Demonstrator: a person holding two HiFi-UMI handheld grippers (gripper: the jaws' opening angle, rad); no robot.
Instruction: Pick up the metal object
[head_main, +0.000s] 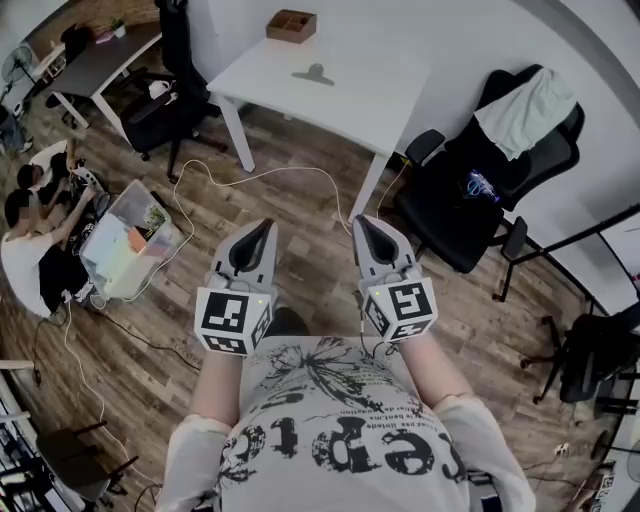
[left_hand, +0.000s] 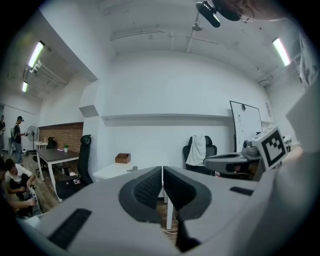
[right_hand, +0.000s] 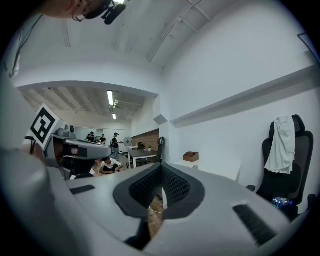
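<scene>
Office room, wood-plank floor (head_main: 300, 205), white walls. Left gripper (head_main: 262, 228) and right gripper (head_main: 362, 224) side by side near person's chest, above floor; both jaw pairs pressed together, nothing between them. Far ahead: white rectangular table (head_main: 375, 90). Small grey metal object (head_main: 314, 73) lies flat on tabletop, well apart from both grippers. Brown wooden box (head_main: 291, 24) at table's far edge. Right of table: black office chair (head_main: 450, 210) draped with white cloth (head_main: 525, 110). Left on floor: clear plastic bin (head_main: 125, 240).

claws (head_main: 262, 228) (head_main: 364, 226) 2 | white table (head_main: 375, 85) 1 | metal object (head_main: 313, 74) 1 | box (head_main: 291, 24) 1
</scene>
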